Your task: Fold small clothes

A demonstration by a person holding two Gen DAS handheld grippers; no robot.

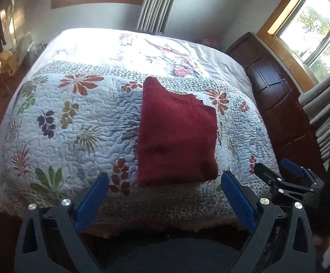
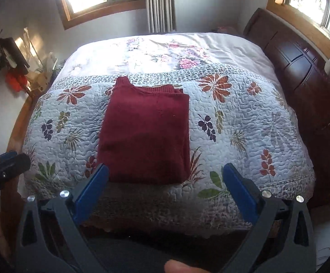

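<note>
So at this point the dark red knit sweater was lying on the floral quilt, near the front edge of the bed and a bit left of centre from the right wrist cam, already squared into a tidy rectangle with the ribbed neckline at the far end. Both tools were hanging back off the front edge of the bed: the left gripper had its blue fingers spread wide with nothing between them, and the right gripper was the same, wide open and empty, not touching the fabric. From the left cam I could see the right one sitting just off to its side. My read was that the sleeves and sides were done and the remaining bit was the bottom-to-top fold, or maybe it was finished; hard to call from here. If I were doing that fold, I'd have come in low at the two near corners, pinched all the layers together so the tucked parts didn't slide out, lifted both sides evenly and laid the hem just short of the collar. Thick knit like that bunches easily, so slow and level was the way.
</note>
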